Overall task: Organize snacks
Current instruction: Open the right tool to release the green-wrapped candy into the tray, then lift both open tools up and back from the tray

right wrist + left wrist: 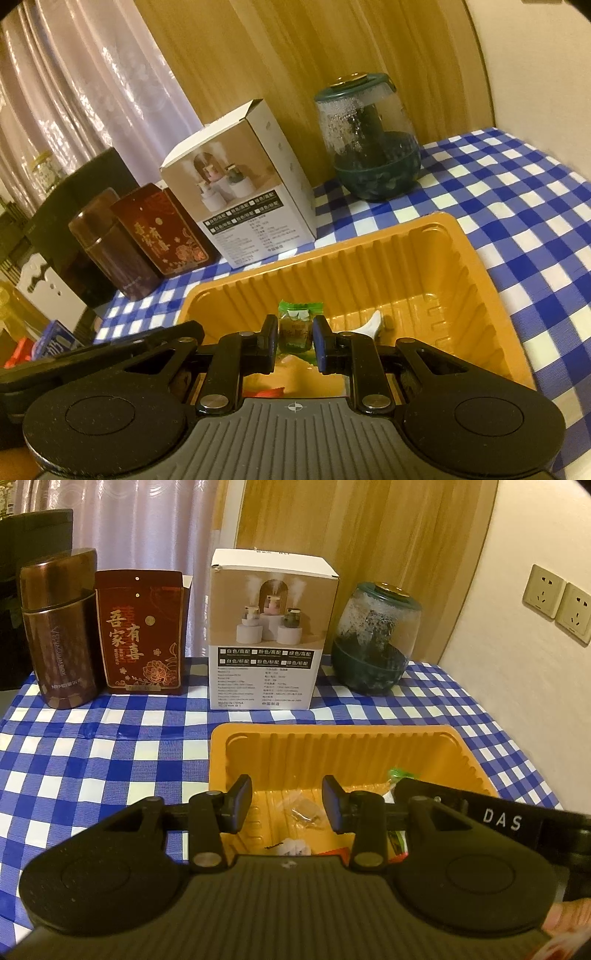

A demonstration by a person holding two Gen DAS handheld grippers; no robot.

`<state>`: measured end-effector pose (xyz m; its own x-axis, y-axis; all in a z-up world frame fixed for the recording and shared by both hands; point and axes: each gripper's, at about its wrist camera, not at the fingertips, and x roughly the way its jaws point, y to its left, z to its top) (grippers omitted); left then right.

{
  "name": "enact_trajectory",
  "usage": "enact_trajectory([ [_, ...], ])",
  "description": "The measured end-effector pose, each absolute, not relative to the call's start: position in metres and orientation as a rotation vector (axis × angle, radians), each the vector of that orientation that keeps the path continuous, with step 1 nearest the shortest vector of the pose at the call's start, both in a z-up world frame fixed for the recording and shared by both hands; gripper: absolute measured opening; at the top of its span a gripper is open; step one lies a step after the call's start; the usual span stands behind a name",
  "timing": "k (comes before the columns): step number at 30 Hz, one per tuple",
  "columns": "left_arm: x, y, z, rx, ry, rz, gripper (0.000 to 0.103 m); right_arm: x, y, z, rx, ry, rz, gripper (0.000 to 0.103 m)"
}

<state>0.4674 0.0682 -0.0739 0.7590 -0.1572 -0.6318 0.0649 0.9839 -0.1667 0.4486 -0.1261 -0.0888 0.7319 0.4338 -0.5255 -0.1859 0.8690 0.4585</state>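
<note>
Right wrist view: over the checked bench (pixel 517 192), the orange tray (pixel 461 266) sits below the right tool (pixel 295 341), which pinches a green-wrapped snack (pixel 297 325). Released askew, it could catch the ribbed wall. Only the left wrist view shows the left tool (pixel 286 803) gaping, empty, above a clear-wrapped candy (pixel 304 810).
</note>
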Motion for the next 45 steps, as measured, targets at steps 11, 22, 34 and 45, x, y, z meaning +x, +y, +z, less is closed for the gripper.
enact_trajectory([
  [11, 0.467, 0.067, -0.077, -0.128, 0.704, -0.122, 0.037, 0.449, -0.143, -0.089, 0.485, 0.636, 0.322, 0.074],
  [22, 0.467, 0.065, -0.077, -0.117, 0.703, -0.121, 0.046, 0.448, -0.149, -0.09, 0.466, 0.645, 0.295, 0.074],
  [34, 0.46, 0.064, -0.072, -0.102, 0.681, -0.1, 0.08, 0.438, -0.158, -0.082, 0.391, 0.603, 0.217, 0.075],
  [45, 0.449, 0.061, -0.069, -0.071, 0.674, -0.058, 0.103, 0.422, -0.166, -0.076, 0.336, 0.579, 0.181, 0.088],
])
